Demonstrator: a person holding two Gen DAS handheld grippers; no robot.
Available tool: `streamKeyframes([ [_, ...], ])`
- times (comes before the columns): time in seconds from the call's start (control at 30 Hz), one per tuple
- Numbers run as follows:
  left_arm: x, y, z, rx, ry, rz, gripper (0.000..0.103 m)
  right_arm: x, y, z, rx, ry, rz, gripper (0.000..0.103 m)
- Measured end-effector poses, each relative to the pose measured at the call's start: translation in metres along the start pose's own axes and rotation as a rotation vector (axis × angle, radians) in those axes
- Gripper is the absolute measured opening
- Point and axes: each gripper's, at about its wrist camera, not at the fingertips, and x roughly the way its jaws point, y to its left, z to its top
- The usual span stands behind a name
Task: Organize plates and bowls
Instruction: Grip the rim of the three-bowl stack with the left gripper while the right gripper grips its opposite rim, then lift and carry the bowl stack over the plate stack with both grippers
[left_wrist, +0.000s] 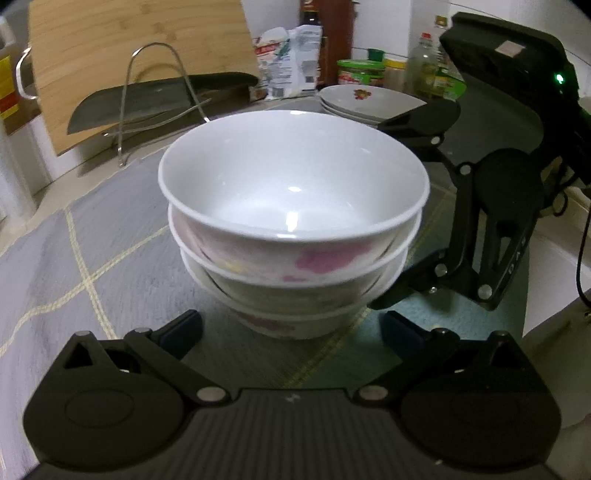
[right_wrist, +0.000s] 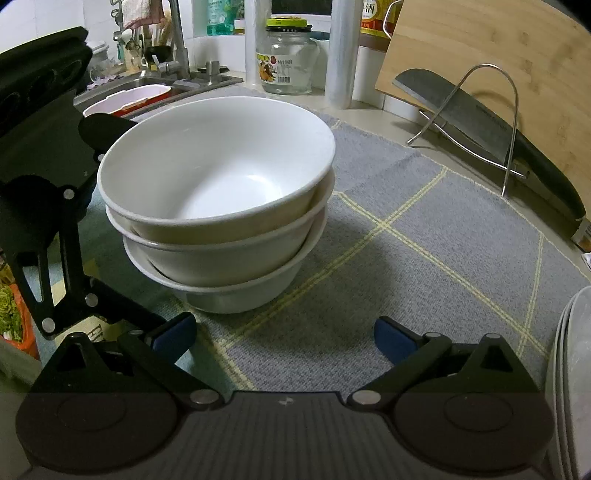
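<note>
Three white bowls are nested in a stack (left_wrist: 295, 221) on a grey mat (left_wrist: 92, 240); pink flower prints show on their sides. My left gripper (left_wrist: 291, 332) stands open right in front of the stack, with nothing between its blue pads. Seen from the right wrist, the stack (right_wrist: 218, 199) is ahead and to the left of my right gripper (right_wrist: 284, 334), which is open and holds nothing. The right gripper's black fingers (left_wrist: 421, 122) spread wide beside the stack's right side. A short stack of white plates (left_wrist: 362, 98) lies behind the bowls and shows again as the plates' rim (right_wrist: 570, 369).
A cleaver (right_wrist: 476, 122) rests on a wire rack (left_wrist: 155, 92) in front of a bamboo cutting board (left_wrist: 140, 48). Jars, bottles and packets (left_wrist: 291, 59) line the back wall. A glass jar (right_wrist: 284, 62) and a sink (right_wrist: 147, 88) lie beyond the mat (right_wrist: 424, 240).
</note>
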Motion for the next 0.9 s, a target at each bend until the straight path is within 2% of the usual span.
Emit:
streamKeyframes([
  [0.27,-0.003,0.015,0.005,0.089,0.016,-0.054,0.101,0.002,0.001,0.007,-0.049,0.021,0.017,0.103],
  [0.47,-0.009,0.027,0.006,0.133,0.004,-0.122,0.099,0.001,0.001,0.014,-0.093,-0.004,0.102,0.103],
  [0.63,-0.010,0.028,0.009,0.209,-0.001,-0.169,0.094,0.003,0.001,0.022,-0.129,0.003,0.141,0.098],
  [0.73,-0.015,0.029,0.013,0.239,-0.020,-0.212,0.094,0.000,0.005,0.026,-0.170,0.017,0.156,0.091],
  [0.9,-0.018,0.031,0.023,0.291,-0.025,-0.257,0.093,-0.006,0.007,0.031,-0.196,0.027,0.172,0.087],
])
